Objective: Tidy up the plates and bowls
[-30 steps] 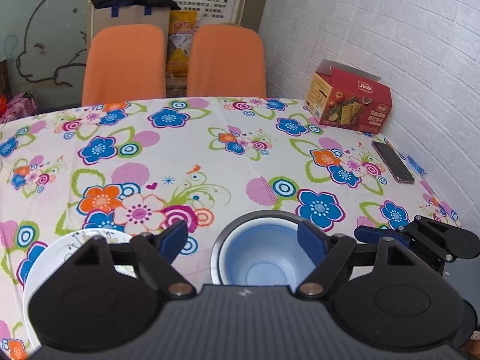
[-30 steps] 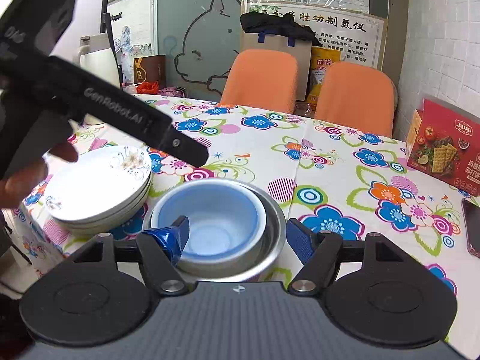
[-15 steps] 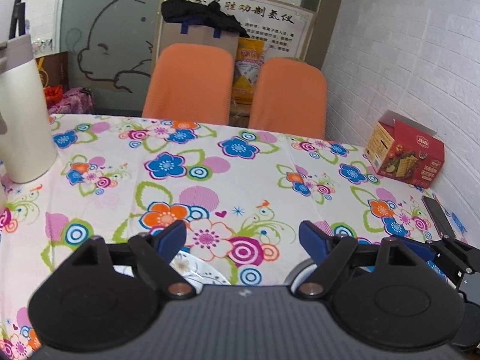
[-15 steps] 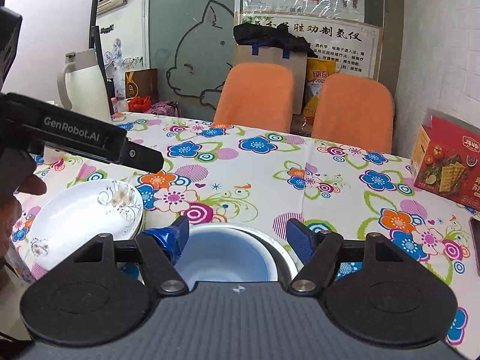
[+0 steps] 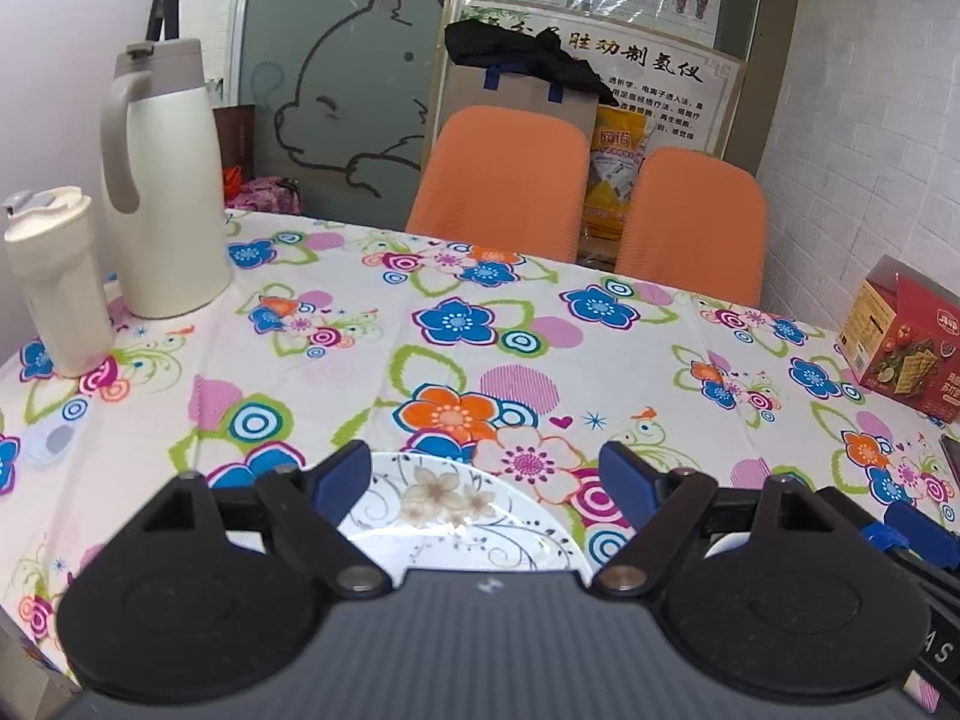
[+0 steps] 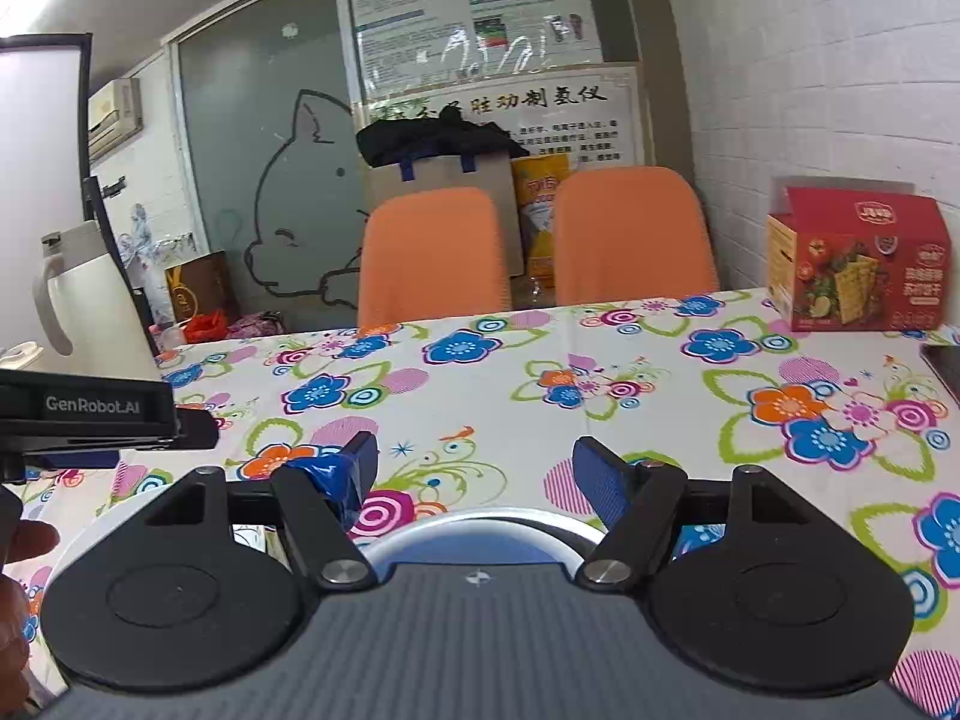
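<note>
Where a second ago both cameras looked down into the dishes, they now look out across the table point(image 5: 492, 360) with its flowered cloth, so far more of the room shows: the two orange chairs point(image 5: 504, 180) behind it sit lower in view, and in the left wrist view a tall cream thermos jug point(image 5: 162, 180) and a smaller cream bottle point(image 5: 54, 282) have come into sight at the left, neither of which showed a second ago. The red cracker box point(image 6: 858, 264) stands at the right edge by the white brick wall, as before.

The white flower-printed plate point(image 5: 444, 510), earlier only an edge at the lower left of the left wrist view, now lies centred just under the left gripper point(image 5: 486, 480), whose blue pads stand wide apart with nothing between them. The pads do not touch the plate.

The blue bowl point(image 6: 474, 546), nested in a metal bowl point(image 6: 528, 516), was seen whole a second ago; now only its far rim peeps out below the right gripper point(image 6: 474, 474). That gripper's jaws stand half open and empty, their gap unchanged. The plate's pale rim lies left of the bowls, beneath the left gripper's black body, and fingertips point(image 6: 30, 540) show at the left edge.
</note>
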`<state>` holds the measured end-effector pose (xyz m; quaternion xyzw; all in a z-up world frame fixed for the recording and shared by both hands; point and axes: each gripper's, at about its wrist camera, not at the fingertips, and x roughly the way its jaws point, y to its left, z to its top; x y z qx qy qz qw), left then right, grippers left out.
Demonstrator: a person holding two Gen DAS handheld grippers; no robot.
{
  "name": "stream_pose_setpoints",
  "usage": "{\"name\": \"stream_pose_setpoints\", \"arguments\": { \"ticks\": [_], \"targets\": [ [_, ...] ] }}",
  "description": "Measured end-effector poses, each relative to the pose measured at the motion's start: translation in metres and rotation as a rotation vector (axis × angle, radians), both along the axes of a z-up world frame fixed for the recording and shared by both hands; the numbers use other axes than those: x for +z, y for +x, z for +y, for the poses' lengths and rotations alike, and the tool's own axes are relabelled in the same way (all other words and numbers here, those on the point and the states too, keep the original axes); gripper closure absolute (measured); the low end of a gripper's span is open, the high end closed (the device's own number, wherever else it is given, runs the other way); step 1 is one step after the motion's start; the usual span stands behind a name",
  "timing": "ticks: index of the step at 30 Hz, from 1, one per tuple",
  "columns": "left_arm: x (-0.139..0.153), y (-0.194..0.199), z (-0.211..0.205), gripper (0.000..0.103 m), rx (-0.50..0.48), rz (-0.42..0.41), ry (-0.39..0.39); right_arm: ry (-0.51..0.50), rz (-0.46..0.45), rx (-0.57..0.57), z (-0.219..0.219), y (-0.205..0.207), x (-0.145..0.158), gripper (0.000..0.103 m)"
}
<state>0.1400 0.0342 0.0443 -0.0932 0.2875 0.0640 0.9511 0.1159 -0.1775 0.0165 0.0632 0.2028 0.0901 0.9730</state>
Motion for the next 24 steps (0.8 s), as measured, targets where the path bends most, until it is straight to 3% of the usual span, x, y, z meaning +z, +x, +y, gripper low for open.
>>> {"name": "stream_pose_setpoints", "arguments": {
  "ticks": [7,24],
  "targets": [
    [-0.006,-0.032,-0.021,0.021,-0.061,-0.006,0.069,0.08,0.009,-0.024,-0.008,-0.025,0.005,0.045],
    [-0.021,-0.097,-0.049,0.021,-0.145,-0.026,0.147,-0.003,0.036,-0.085,-0.01,-0.078,0.0,0.044]
  ]
}}
